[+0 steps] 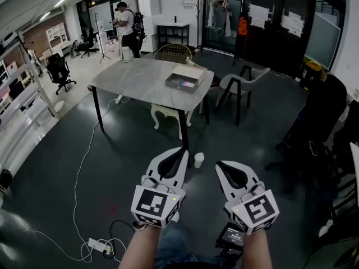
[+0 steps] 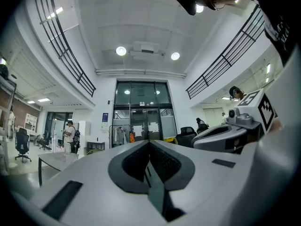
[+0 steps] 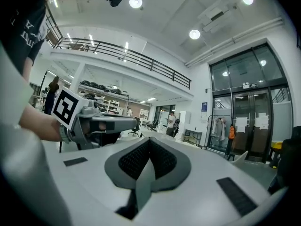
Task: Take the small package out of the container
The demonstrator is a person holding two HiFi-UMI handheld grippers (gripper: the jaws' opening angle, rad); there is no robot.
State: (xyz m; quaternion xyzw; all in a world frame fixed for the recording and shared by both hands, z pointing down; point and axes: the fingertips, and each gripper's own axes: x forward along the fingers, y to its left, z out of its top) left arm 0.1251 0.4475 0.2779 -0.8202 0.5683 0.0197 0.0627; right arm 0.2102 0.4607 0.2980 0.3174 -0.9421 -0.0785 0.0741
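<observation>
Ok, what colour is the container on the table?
Tan cardboard container, seen best in the head view.

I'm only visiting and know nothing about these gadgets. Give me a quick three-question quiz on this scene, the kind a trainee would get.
1. True or false: the left gripper is holding something.
2. Multiple choice: where is the open box? A on a shelf; B on the grey table; C on a chair.
3. Short answer: in the head view, what small white thing stands on the floor between the left gripper and the right gripper?

Key: 1 false, its jaws are together with nothing between them. 2 B. 3 a cup.
</observation>
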